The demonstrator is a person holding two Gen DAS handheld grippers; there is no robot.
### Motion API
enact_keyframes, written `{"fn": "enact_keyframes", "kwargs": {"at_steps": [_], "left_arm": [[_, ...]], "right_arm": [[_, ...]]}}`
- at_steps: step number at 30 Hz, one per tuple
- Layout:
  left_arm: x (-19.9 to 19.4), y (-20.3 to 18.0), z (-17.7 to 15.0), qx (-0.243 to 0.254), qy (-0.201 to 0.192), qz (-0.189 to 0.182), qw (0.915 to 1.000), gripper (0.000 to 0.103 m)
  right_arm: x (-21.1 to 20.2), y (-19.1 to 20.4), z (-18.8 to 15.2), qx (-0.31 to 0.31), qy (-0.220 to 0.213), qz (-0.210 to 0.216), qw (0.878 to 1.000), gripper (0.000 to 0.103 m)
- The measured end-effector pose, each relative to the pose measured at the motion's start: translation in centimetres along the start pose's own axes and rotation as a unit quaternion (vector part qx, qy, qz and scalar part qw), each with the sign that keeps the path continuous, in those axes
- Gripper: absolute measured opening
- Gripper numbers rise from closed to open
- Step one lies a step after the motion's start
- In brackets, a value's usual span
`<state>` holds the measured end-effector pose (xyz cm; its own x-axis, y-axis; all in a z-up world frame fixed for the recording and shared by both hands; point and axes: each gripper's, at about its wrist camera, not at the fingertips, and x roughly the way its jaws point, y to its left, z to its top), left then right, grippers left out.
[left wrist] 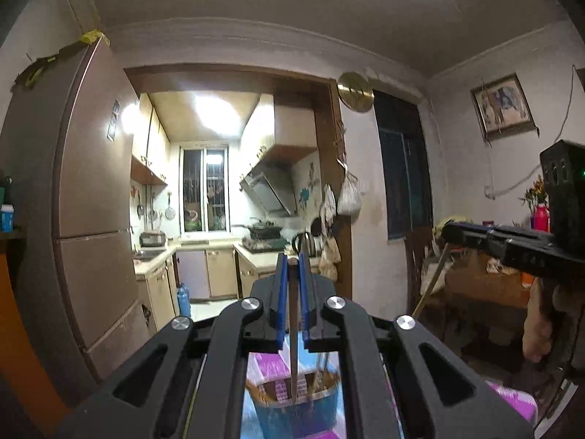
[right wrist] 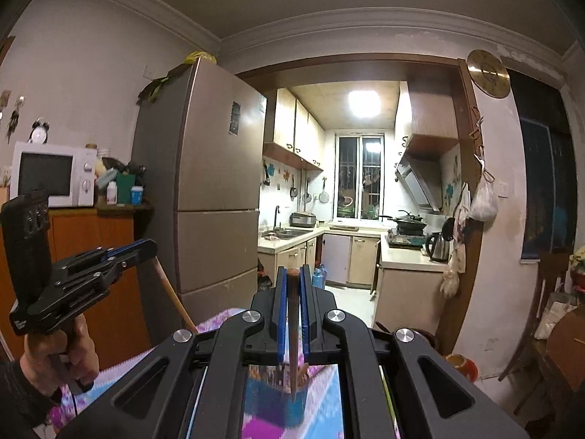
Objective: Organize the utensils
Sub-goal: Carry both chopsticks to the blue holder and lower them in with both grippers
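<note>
My left gripper (left wrist: 292, 261) is shut on a thin wooden chopstick (left wrist: 294, 329) that hangs straight down from its blue pads. The chopstick's tip is over a blue utensil holder (left wrist: 314, 406) with a brown rim, where other sticks stand. My right gripper (right wrist: 292, 272) is shut on a darker brown chopstick (right wrist: 292, 329), which also hangs above the blue holder (right wrist: 263, 398). Each view shows the other gripper from the side: the right gripper (left wrist: 444, 228) with its stick (left wrist: 431, 281), and the left gripper (right wrist: 151, 247) with its stick (right wrist: 175, 300). Both point level, high over the table.
The holder stands on a table with a pink and purple cloth (right wrist: 219, 323). A tall brown fridge (right wrist: 204, 190) stands ahead to the left, next to the kitchen doorway (right wrist: 351, 219). A microwave (right wrist: 51, 175) sits on an orange cabinet at left. A wooden chair (right wrist: 548, 292) stands at right.
</note>
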<state>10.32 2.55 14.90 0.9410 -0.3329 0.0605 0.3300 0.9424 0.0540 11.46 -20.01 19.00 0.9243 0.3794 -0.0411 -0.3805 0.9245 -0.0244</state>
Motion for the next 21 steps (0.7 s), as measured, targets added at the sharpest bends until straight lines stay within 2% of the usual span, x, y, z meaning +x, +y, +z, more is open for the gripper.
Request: {"fn": "enact_keyframes", "kwargs": {"at_steps": [3, 7, 12, 21], "left_arm": [[1.8, 0.1, 0.8, 0.004, -0.005, 0.006, 1.0000, 0.005], [5.0, 0.4, 0.4, 0.009, 0.011, 0.011, 0.9998, 0.005], [8.6, 1.0, -1.7, 0.001, 0.051, 0.010, 0.9987, 0.005], [11.4, 2.0, -4.8, -0.008, 0.099, 0.009, 0.9950, 0.005]], "right_arm": [[2.6, -0.8, 1.1, 0.010, 0.011, 0.001, 1.000, 0.008], [6.5, -1.4, 1.0, 0.017, 0.036, 0.002, 0.999, 0.008], [10.2, -1.4, -0.7, 0.019, 0.064, 0.005, 0.998, 0.008], [14.3, -1.4, -3.8, 0.031, 0.096, 0.006, 0.995, 0.008]]}}
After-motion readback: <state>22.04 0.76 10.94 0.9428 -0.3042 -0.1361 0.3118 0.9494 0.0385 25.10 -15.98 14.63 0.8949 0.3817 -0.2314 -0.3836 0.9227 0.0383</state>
